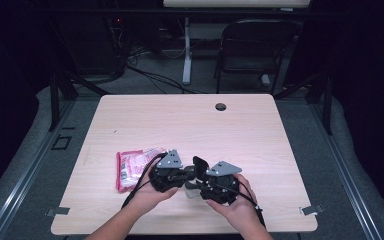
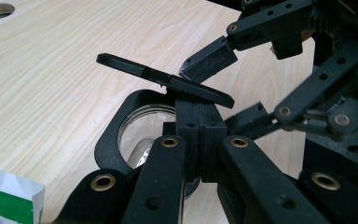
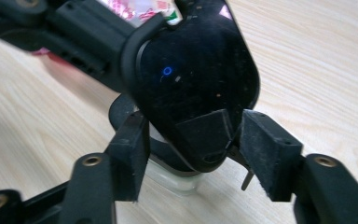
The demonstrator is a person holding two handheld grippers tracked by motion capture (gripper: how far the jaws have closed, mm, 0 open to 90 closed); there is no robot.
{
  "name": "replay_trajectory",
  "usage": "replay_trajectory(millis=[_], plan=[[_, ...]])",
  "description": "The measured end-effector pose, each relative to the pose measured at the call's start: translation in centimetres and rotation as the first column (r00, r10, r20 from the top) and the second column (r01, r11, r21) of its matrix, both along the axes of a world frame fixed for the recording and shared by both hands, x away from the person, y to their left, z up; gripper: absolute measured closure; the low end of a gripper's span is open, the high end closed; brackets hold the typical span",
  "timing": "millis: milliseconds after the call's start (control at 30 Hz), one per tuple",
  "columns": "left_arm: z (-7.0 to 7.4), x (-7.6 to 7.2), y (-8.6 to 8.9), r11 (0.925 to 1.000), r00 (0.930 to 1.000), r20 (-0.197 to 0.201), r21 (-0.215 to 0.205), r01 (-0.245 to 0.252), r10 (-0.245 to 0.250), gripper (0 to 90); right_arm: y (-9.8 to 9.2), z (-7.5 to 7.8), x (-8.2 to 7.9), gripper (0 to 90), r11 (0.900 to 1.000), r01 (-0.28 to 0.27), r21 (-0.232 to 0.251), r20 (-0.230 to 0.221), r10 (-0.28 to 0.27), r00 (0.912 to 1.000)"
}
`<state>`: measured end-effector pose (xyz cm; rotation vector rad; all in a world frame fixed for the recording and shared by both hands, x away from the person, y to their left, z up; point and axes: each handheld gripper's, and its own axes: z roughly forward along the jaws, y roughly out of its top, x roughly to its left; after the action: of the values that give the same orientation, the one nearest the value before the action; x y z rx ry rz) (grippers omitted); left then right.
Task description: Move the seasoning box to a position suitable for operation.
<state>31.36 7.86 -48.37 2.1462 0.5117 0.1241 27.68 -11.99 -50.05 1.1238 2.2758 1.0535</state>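
Right between the two tools, near the front edge of the table (image 1: 180, 120), sits a little glass jar (image 2: 144, 135) with a black collar and a hinged black lid (image 2: 168, 80) flipped up at a slant. My guess at why it's all set up like this: one tool braces the jar at the hinge side so it can't skate around, and the other works the lid

The left hand-held gripper (image 2: 200, 135) has its pads pressed tight together, butted up against the collar just under the hinge. Can't tell if a sliver of collar is nipped between them or if it's only leaning there

The right hand-held gripper (image 3: 198, 149) comes in from the opposite side with its jaws spread wide, and the lid's free edge (image 3: 196, 84) sits in the gap. From the left gripper view one of its pads rests on top of the lid; the other is off below, so it isn't pinching anything

A pink packet (image 1: 132, 167) lies just past the left tool on its outer side, untouched
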Motion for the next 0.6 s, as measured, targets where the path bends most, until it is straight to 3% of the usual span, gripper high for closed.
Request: replay_trajectory(millis=[67, 100, 200, 367, 600], plan=[[-0.1, 0.0, 0.0, 1.0, 1.0, -0.001, 0.0, 0.0, 0.0, 89.9, -0.1, 0.0, 0.0, 45.9, 1.0, 0.01, 0.008, -0.006, -0.01, 0.9999], [-0.1, 0.0, 0.0, 1.0, 1.0, -0.004, 0.001, -0.002, 0.002, 89.5, -0.4, 0.1, 0.1, 45.9, 0.998, 0.026, 0.054, -0.033, -0.024, 0.9992], [-0.2, 0.1, 0.1, 0.9999, 1.0, -0.002, 0.009, -0.008, 0.008, 89.1, -0.6, 0.0, 0.2, 46.0, 0.997, 0.025, 0.069, -0.041, -0.022, 0.9989], [-0.7, 0.6, 0.5, 0.9969, 0.998, 0.001, 0.047, -0.063, 0.063, 86.2, -0.9, 0.1, 0.2, 47.8, 0.994, 0.034, 0.108, -0.071, -0.026, 0.9971], [-1.6, 1.2, 0.8, 0.9878, 0.9912, 0.003, 0.082, -0.132, 0.132, 79.7, -1.0, 0.1, 0.1, 48.3, 0.993, 0.032, 0.114, -0.072, -0.024, 0.9971]])
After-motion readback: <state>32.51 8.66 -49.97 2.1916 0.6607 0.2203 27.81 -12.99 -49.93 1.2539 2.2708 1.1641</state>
